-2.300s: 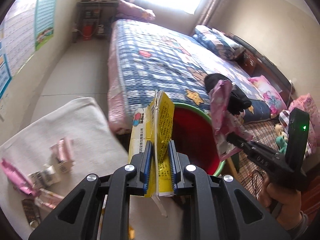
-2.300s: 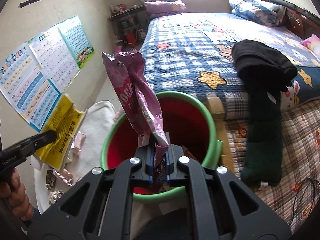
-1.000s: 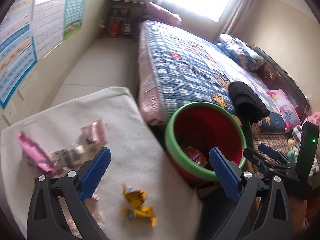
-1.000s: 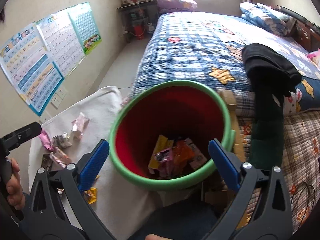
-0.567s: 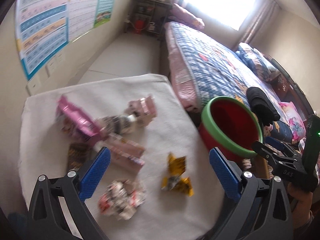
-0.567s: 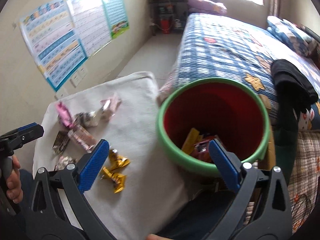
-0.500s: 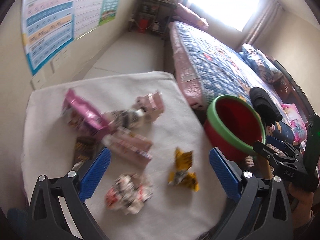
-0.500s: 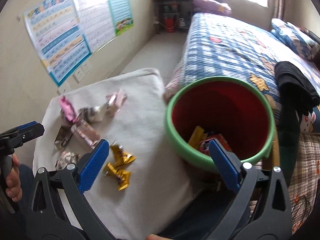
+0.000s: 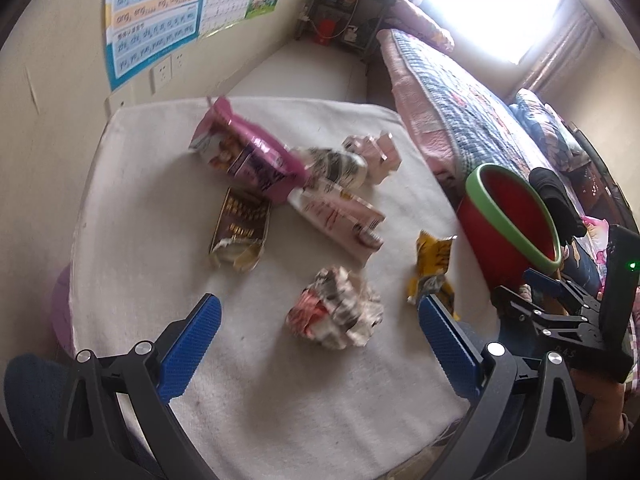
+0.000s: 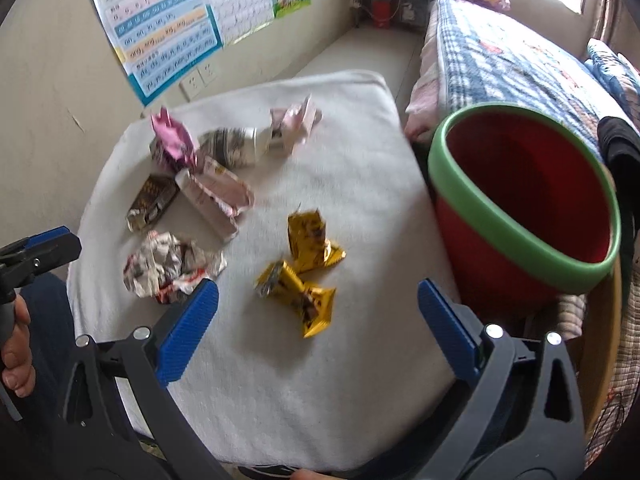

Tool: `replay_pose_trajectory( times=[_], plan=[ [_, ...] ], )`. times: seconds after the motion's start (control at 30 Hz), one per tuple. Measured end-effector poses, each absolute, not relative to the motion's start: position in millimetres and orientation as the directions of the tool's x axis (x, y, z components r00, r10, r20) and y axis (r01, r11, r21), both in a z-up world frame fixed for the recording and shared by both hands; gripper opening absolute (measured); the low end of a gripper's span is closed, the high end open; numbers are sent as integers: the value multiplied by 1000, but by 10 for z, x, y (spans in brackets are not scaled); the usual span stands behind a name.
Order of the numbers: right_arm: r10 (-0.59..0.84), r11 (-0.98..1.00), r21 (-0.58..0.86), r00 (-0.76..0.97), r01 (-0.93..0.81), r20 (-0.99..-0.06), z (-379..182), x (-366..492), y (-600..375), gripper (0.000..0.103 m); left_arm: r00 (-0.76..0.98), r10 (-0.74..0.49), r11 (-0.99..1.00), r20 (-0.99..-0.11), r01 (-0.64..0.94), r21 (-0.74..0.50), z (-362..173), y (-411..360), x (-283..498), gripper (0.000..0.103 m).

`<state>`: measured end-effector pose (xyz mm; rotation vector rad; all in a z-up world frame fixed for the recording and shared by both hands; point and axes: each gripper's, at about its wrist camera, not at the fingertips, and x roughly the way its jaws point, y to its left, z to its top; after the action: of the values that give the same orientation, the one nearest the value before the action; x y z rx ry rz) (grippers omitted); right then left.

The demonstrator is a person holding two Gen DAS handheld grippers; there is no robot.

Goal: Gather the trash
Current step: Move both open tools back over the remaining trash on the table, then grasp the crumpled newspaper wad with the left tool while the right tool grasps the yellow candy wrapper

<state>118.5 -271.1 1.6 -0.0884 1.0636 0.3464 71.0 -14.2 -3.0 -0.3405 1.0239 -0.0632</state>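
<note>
Several wrappers are still sitting on the white cloth [image 9: 132,208], so the job is nowhere near done. Going left to right: brown-gold packet [image 9: 240,232] far left of the pile, magenta bag [image 9: 248,160] lying behind it, pale pink carton [image 9: 340,218] overlapping that bag's near end, crumpled red-white wrapper [image 9: 334,314] nearest the left gripper [image 9: 318,346], then yellow wrappers [image 10: 304,264] toward the right, then the red bin [image 10: 516,200] standing just off the cloth's right edge.

Left gripper is hanging wide open over the crumpled wrapper, holding nothing. Right gripper [image 10: 318,328] is also spread wide and empty, framing the yellow wrappers.

Risks, as I'm reading it:
- Crumpled foil is springy, so a shallow pinch is likely slipping off.
- Yellow wrappers are touching each other; closing on one may be dragging or flicking the other off the near edge.
- Pads digging low are likely pinching cloth, pulling the whole pile.
- Pink carton and magenta bag are overlapping, so lifting one may be dumping the other.
- Bin rim is tilting toward the cloth; an early release is dropping trash outside it.
</note>
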Motion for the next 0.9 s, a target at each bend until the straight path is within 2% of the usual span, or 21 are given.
replay_pose_trajectory(
  times=[0.63, 0.73, 0.8, 0.9],
  plan=[
    [202, 924, 64, 340, -376, -919, -536, 1209, -2464, 98, 396, -197, 960, -897, -108, -258, -670, -394, 868, 94],
    [194, 922, 53, 340, -383, -920, -591, 1245, -2449, 89, 388, -204, 960, -899, -102, -262, -746, -418, 906, 93],
    [193, 922, 57, 326, -384, -925, -646, 1274, -2450, 78, 387, -212, 959, -897, -97, -268, -782, -432, 927, 92],
    [196, 922, 70, 302, -381, -933, -723, 1297, -2455, 67, 376, -222, 958, -900, -87, -273, -840, -453, 940, 79]
  ],
)
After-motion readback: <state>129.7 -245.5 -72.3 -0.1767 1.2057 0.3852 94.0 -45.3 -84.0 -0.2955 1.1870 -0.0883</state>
